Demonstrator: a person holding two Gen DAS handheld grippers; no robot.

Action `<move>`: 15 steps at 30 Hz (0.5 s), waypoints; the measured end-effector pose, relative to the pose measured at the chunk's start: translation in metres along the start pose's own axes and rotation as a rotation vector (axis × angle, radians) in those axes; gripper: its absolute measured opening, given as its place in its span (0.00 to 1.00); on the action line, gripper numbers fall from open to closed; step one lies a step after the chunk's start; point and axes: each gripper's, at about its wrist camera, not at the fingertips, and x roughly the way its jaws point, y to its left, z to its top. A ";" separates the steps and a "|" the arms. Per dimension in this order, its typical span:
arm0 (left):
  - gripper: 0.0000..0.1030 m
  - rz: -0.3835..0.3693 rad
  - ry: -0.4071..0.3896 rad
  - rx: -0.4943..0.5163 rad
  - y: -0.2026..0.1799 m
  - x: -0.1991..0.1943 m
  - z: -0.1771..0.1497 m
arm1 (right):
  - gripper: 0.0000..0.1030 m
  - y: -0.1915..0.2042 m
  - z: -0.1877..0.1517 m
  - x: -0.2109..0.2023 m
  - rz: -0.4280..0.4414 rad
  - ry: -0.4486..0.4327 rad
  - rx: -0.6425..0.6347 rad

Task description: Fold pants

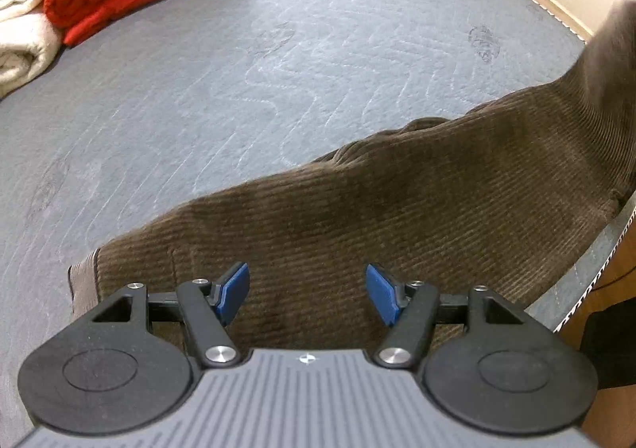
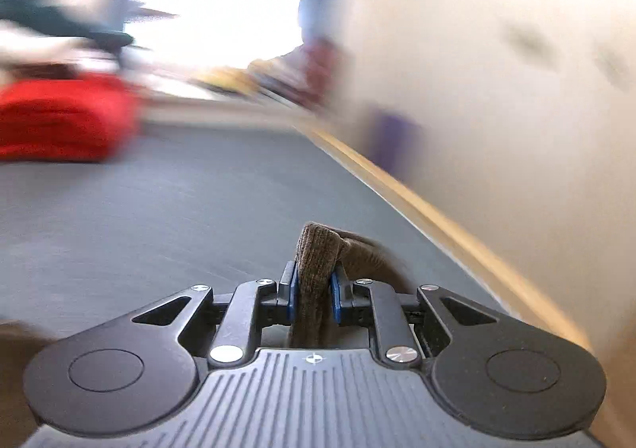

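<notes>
Your right gripper (image 2: 312, 291) is clamped on a bunched fold of the brown corduroy pants (image 1: 397, 201). Your left gripper (image 1: 308, 291) hovers over them, pads spread wide. They lie along the near edge of the grey worktop (image 1: 238, 70), long axis running left to right, rising at the right end.

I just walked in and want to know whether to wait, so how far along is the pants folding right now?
Early to midway. Done: the brown corduroy pants lie spread along the grey padded surface. In hand: the right gripper is shut on a bunched end of the fabric, and that end rises off the surface at the left view's right edge. The left gripper is open over the flat part. Left: no finished fold shows yet.
</notes>
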 end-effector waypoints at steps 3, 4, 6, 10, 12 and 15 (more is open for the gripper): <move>0.69 0.012 0.007 -0.024 0.010 -0.002 -0.006 | 0.17 0.098 -0.007 -0.038 0.247 -0.055 -0.180; 0.69 0.014 0.009 -0.036 0.014 -0.003 -0.007 | 0.18 0.133 -0.018 -0.045 0.345 -0.025 -0.256; 0.69 0.011 0.015 -0.066 0.023 -0.004 -0.008 | 0.20 0.184 -0.045 -0.051 0.496 0.075 -0.376; 0.71 -0.002 0.023 -0.118 0.036 -0.005 -0.009 | 0.24 0.245 -0.093 -0.059 0.704 0.267 -0.564; 0.71 -0.011 0.025 -0.133 0.038 -0.004 -0.009 | 0.26 0.245 -0.090 -0.070 0.793 0.288 -0.555; 0.72 -0.017 0.026 -0.135 0.037 -0.003 -0.006 | 0.46 0.218 -0.073 -0.076 0.867 0.260 -0.451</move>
